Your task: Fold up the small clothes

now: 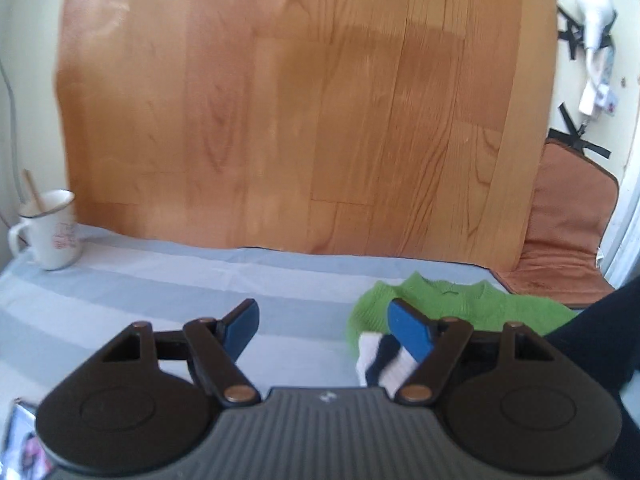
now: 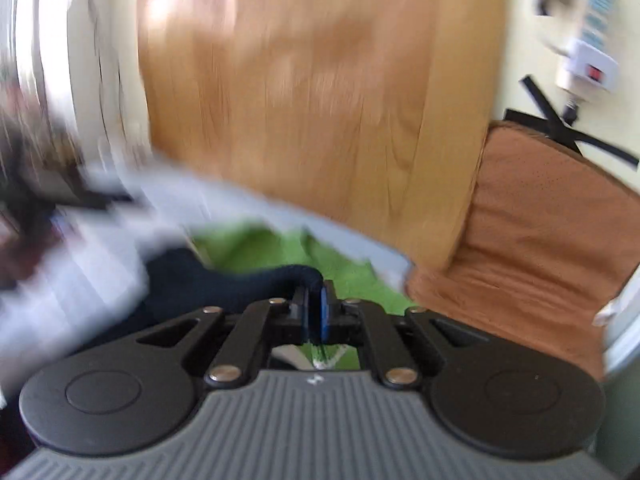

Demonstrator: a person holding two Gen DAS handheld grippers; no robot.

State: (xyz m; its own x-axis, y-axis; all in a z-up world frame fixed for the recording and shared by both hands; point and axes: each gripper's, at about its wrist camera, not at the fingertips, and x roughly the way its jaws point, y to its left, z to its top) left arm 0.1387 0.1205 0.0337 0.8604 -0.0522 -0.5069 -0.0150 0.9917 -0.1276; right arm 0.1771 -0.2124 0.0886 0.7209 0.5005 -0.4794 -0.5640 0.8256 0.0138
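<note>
The right claw [image 2: 314, 312] pinches a soft, limp dark sock [image 2: 224, 276] at its edge above the green sweater [image 1: 448, 304] near the worktop's [image 1: 160, 280] far right corner, the left claw [image 1: 324, 326] spread empty.

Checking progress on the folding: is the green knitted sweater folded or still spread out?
Cannot tell for sure: the green knitted sweater lies rumpled on the pale blue sheet, collar up, partly hidden.

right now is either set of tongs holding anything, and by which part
Right tongs pinch the dark navy fabric garment by its edge; left tongs hold nothing.
</note>
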